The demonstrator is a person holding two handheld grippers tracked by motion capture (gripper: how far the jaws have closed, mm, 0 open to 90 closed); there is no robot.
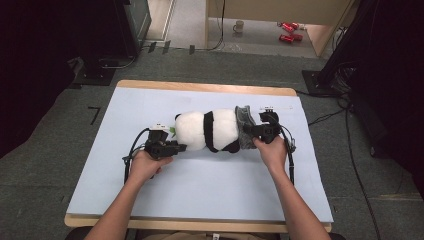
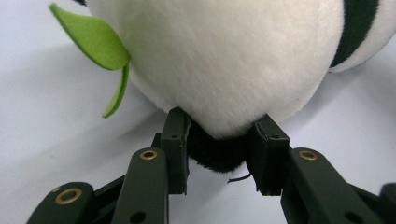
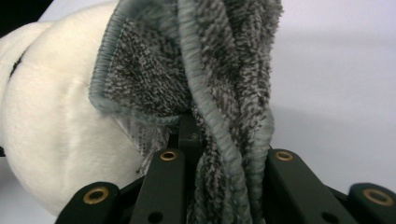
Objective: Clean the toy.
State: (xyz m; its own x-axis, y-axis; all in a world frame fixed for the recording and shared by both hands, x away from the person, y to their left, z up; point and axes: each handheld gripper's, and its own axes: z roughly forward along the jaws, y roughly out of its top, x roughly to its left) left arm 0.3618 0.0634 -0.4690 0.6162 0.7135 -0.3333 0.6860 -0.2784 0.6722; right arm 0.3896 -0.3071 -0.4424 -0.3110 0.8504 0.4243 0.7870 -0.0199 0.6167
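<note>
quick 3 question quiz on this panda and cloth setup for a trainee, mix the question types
1. True or false: the left gripper is closed on a black part at one end of the toy panda.
2. What does the right gripper hold? A) a green leaf B) a grey cloth C) a cable
3. Fill in: the toy panda lies on a pale ____ mat that covers the table.

Key:
1. True; its jaws press on the black part from both sides.
2. B; the bunched grey cloth sits between its jaws, at the panda's other end.
3. Blue.
</note>
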